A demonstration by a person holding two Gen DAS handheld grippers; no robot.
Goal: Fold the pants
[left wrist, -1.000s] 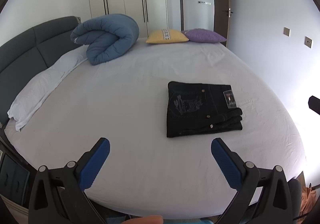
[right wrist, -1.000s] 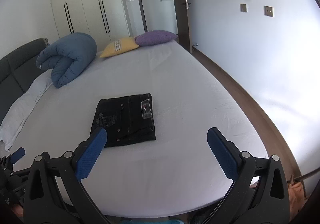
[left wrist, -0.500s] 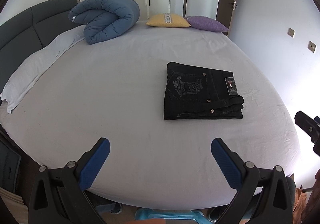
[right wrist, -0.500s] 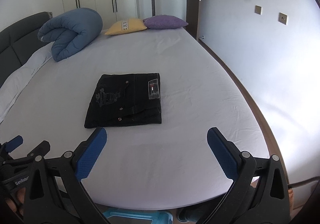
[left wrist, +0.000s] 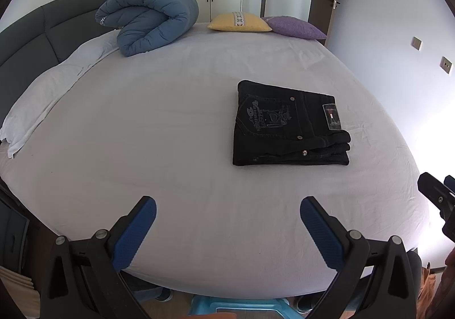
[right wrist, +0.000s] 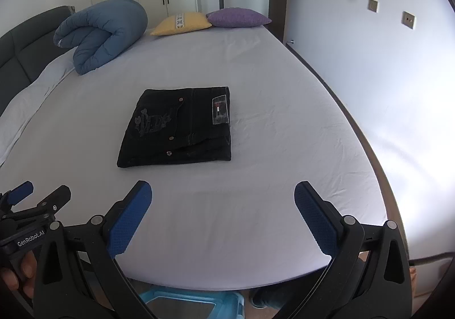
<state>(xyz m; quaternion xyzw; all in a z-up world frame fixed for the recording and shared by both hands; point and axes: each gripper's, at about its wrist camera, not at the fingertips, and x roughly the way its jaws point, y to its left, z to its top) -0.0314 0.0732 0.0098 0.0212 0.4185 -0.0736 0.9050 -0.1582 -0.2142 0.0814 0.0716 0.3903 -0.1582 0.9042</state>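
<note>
The black pants [left wrist: 288,122] lie folded into a compact rectangle on the white bed sheet [left wrist: 170,134], with an embroidered pocket and a label facing up; they also show in the right wrist view [right wrist: 179,127]. My left gripper [left wrist: 227,233] is open and empty, held over the bed's near edge, well short of the pants. My right gripper [right wrist: 223,218] is open and empty, also back from the pants. The left gripper shows at the lower left of the right wrist view [right wrist: 37,199].
A rolled blue duvet [left wrist: 148,19], a yellow cushion [left wrist: 239,22] and a purple cushion [left wrist: 295,26] lie at the far side. White pillows [left wrist: 42,94] line the dark headboard at left. A blue stool [right wrist: 184,302] stands below the near edge. A wall runs along the right.
Both grippers have drawn back and tilted down toward the bed. The pants have not moved. Both grippers stayed open.
</note>
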